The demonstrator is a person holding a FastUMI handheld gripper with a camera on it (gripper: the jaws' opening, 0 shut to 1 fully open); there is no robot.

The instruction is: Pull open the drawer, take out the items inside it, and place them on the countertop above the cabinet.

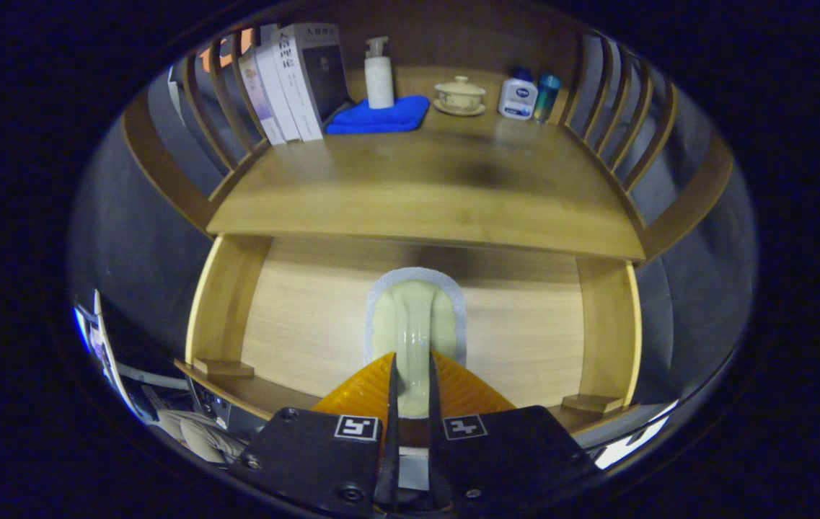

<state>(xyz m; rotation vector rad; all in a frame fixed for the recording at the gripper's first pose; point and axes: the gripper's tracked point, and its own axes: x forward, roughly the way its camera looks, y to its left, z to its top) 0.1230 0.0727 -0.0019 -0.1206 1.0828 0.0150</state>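
Note:
The wooden drawer (226, 310) stands pulled open below the countertop (417, 194), its pale floor (309, 324) showing. A cream scrubber-like item (415, 317), oval with a grey-white rim and a raised ridge along its middle, is over the drawer floor. My gripper (412, 366) is shut on that ridge, with one finger pressing on each side. I cannot tell whether the item rests on the drawer floor or hangs just above it. Its near end is hidden behind my fingers.
At the back of the countertop stand several books (287, 86), a white pump bottle (379, 76) on a folded blue cloth (381, 117), a lidded cup on a saucer (460, 95), a white bottle with a blue cap (518, 97) and a teal can (546, 95). Slatted wooden rails (626, 122) flank both sides.

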